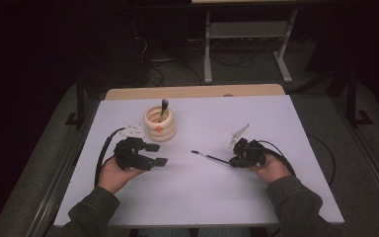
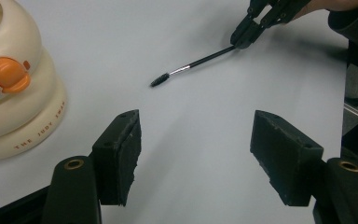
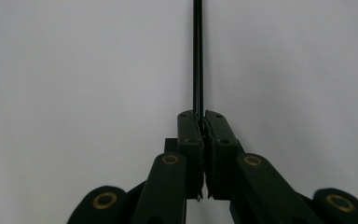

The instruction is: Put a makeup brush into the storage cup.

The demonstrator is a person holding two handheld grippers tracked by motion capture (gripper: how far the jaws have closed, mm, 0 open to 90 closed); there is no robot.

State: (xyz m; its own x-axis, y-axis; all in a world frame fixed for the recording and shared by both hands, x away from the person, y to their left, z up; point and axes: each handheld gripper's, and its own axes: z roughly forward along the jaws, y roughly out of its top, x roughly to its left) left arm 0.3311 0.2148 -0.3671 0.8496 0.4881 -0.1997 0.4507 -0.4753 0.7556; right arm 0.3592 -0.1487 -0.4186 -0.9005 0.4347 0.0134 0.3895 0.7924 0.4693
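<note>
My right gripper (image 1: 233, 162) (image 3: 202, 116) is shut on the handle end of a thin black brush (image 1: 207, 157) (image 2: 193, 65) (image 3: 197, 56), whose bristled tip points left over the white table. In the left gripper view the right gripper (image 2: 242, 41) shows at the top, clamped on the brush. My left gripper (image 1: 159, 154) (image 2: 196, 149) stands open with nothing between its jaws, just left of the table's middle. A cream ring-shaped pot (image 1: 160, 123) (image 2: 14, 79) with an orange duck mark sits behind the left gripper, and a dark tool (image 1: 164, 107) stands in it.
The white table top (image 1: 202, 197) has a wooden strip (image 1: 192, 92) along its far edge. Cables trail from both grippers. A metal stand (image 1: 246, 44) and cables lie on the dark floor beyond the table.
</note>
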